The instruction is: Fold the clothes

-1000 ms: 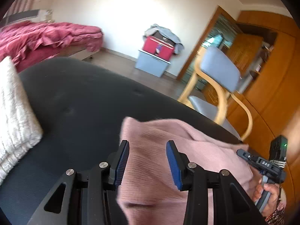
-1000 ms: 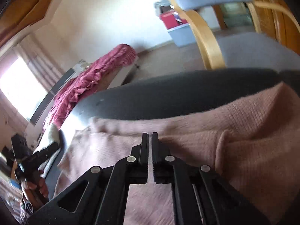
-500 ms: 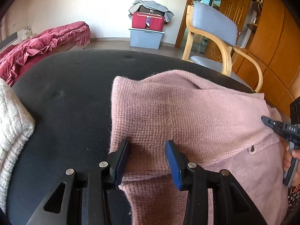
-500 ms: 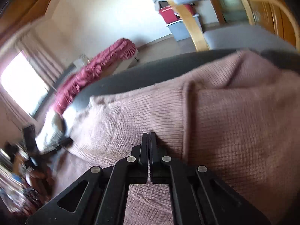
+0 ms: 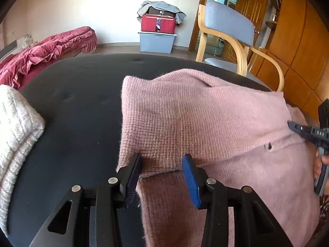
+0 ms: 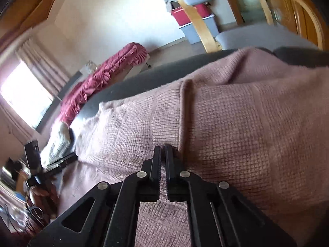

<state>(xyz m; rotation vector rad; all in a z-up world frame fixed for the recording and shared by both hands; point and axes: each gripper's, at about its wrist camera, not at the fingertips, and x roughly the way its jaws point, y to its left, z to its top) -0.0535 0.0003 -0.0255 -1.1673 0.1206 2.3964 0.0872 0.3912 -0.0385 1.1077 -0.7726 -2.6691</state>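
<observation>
One pink sweater, two grippers, one dark cushioned surface.

We see one pink knit sweater (image 5: 205,119) lying folded on the dark cushioned surface (image 5: 78,111). Our left gripper (image 5: 161,177) stands with its jaws apart over the sweater's near left corner, a fold of knit between the blue pads (image 5: 190,183); we cannot tell whether they press it. Our right gripper (image 6: 163,158) is at the sweater's right side, jaws drawn together, with knit just at the tips. Left of the sweater lies one white knit item (image 5: 14,135); behind it stand one wooden chair (image 5: 228,35) and one red bag (image 5: 158,23).
</observation>
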